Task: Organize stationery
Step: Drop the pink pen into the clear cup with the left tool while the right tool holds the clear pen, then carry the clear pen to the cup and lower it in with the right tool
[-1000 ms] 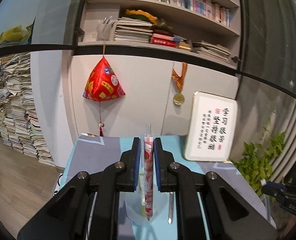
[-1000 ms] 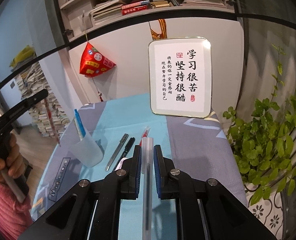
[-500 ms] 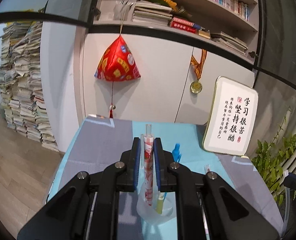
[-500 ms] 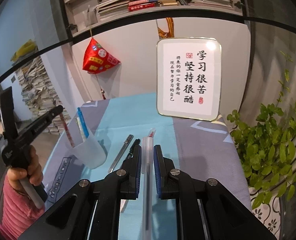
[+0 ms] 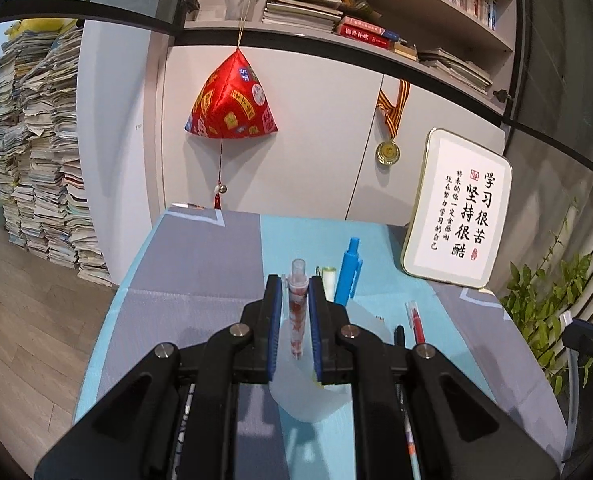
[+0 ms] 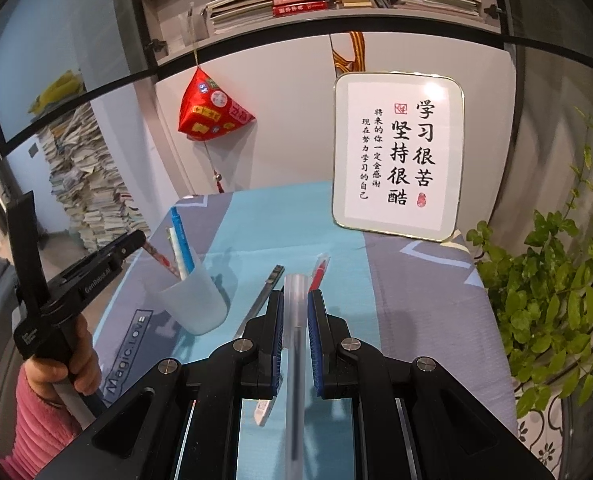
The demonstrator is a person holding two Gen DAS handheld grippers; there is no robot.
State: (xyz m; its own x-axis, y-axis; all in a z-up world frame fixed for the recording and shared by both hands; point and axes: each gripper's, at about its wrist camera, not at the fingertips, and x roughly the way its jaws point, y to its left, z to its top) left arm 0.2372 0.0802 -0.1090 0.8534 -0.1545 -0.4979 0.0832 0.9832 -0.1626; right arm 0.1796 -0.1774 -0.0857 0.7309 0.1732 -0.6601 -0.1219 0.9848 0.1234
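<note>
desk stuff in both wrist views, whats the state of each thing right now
left gripper: fingers shut on the red patterned pen, pen tip down in the cup
right gripper: fingers shut on the clear pen
cup: upright, blue pen standing inside
red pen: lying flat on the tablecloth
utility knife: lying flat
framed sign: propped upright

white cabinet wall [image 5: 316,152], bookshelves [image 5: 376,12] above, paper stacks [image 5: 44,152] on wood floor [image 5: 28,320].
</note>
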